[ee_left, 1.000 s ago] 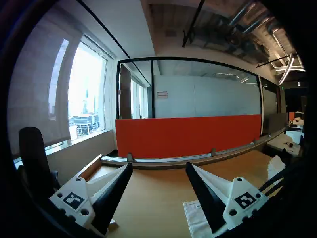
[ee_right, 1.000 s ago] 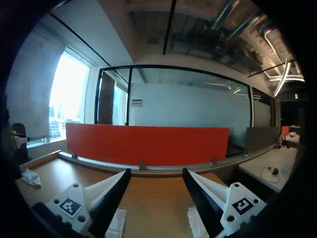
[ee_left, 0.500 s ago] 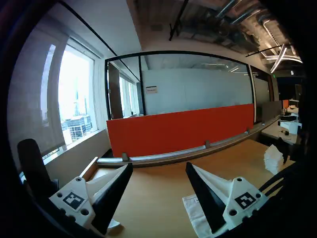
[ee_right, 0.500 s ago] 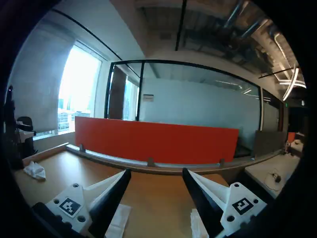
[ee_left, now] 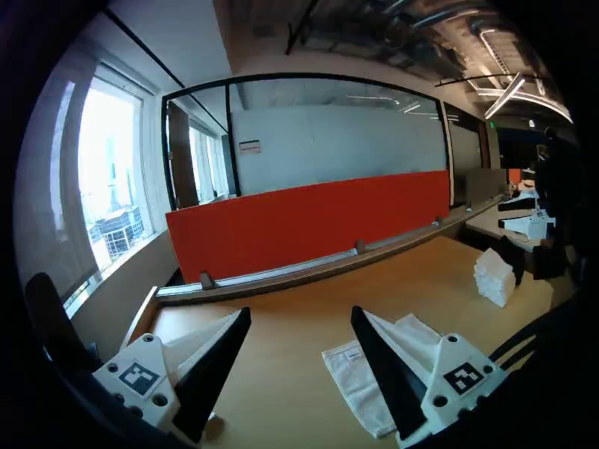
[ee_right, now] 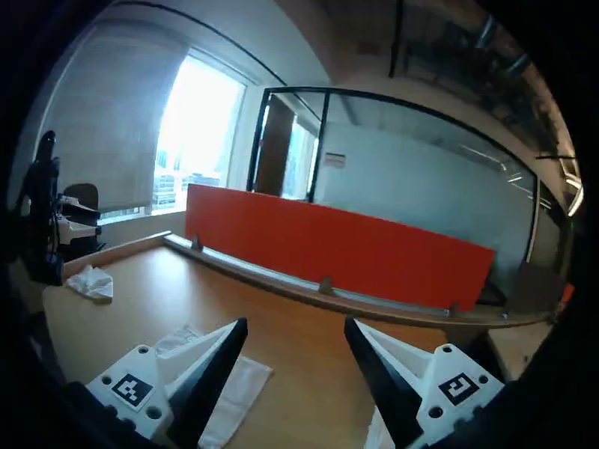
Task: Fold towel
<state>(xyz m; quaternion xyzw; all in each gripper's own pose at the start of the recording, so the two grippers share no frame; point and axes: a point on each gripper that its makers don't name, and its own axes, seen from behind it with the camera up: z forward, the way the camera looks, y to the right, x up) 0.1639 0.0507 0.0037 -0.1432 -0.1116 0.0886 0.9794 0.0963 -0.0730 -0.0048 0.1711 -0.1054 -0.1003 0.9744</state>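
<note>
Now both grippers hang over a wooden desk [ee_left: 292, 374], each with its fingers spread and nothing between them.

Left gripper [ee_left: 299, 310]: jaws apart, bare desk in the gap. The towel [ee_left: 352, 370] lies flat on the desk just beside and partly behind its right-hand finger. A folded white stack [ee_left: 494, 277] sits farther off near the desk's right edge.

Right gripper [ee_right: 294, 322]: jaws apart, bare desk [ee_right: 299, 374] in the gap. The towel [ee_right: 243, 378] lies flat, partly hidden behind its left-hand finger. A crumpled white cloth [ee_right: 90, 283] sits near the desk's far left corner, well apart from the towel.

Room: an orange divider [ee_left: 314, 221] runs along the desk's back edge, with a glass wall [ee_left: 337, 142] behind it. Bright windows [ee_left: 105, 187] are on the left, and a strip light [ee_left: 509, 90] hangs under an open ceiling with pipes.
</note>
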